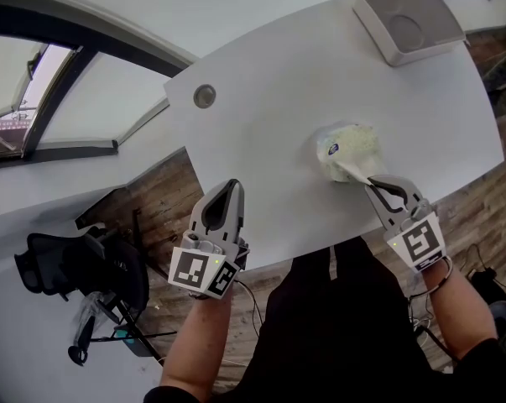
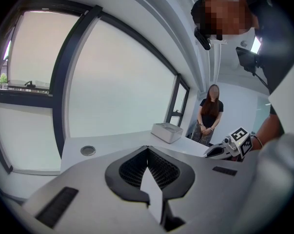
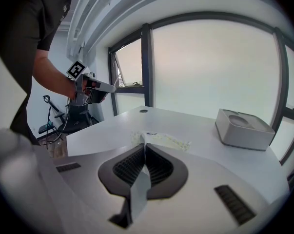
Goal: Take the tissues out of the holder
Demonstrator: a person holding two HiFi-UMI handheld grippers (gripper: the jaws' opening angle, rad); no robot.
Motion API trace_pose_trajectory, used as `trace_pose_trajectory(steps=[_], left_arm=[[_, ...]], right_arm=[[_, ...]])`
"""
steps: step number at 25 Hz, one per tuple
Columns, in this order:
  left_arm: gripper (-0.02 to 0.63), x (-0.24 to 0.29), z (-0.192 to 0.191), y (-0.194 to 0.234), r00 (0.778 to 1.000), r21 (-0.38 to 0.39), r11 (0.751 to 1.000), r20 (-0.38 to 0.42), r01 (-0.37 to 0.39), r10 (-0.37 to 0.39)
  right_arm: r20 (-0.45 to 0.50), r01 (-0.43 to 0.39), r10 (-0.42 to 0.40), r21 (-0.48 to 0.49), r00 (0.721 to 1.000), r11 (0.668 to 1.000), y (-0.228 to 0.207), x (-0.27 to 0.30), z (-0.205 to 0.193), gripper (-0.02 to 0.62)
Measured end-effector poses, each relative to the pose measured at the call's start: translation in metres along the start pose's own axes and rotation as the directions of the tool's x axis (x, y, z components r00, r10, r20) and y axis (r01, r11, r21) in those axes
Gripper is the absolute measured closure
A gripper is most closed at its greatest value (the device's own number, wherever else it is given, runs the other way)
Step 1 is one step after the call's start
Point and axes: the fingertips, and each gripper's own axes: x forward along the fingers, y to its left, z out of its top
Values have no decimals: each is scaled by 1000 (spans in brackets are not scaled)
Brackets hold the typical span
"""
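Note:
A pale yellow tissue pack (image 1: 350, 145) lies on the white table (image 1: 261, 133), well short of the grey tissue holder (image 1: 408, 19) at the far right corner. A white tissue sticks out of the pack's near side, and my right gripper (image 1: 373, 183) is shut on its tip. In the right gripper view the pack (image 3: 162, 139) sits just beyond the closed right gripper (image 3: 144, 144). My left gripper (image 1: 233, 185) hovers over the table's near edge, left of the pack. Its jaws are shut with nothing between them, as the left gripper (image 2: 147, 149) shows in its own view.
A round metal grommet (image 1: 205, 96) is set in the table at the far left. An office chair (image 1: 76, 267) stands on the floor below left. A person (image 2: 210, 113) stands beyond the table, past the holder (image 2: 166, 130). Windows line the left side.

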Motion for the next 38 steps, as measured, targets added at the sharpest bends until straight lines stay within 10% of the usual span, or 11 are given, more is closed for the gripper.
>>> trace_pose_trajectory(steps=[38], left_arm=[[603,-20,101,-15,983,46,999,184,-3,-6]], right_arm=[[109,79,-72,-56,991,995,-18,-55,83,588]])
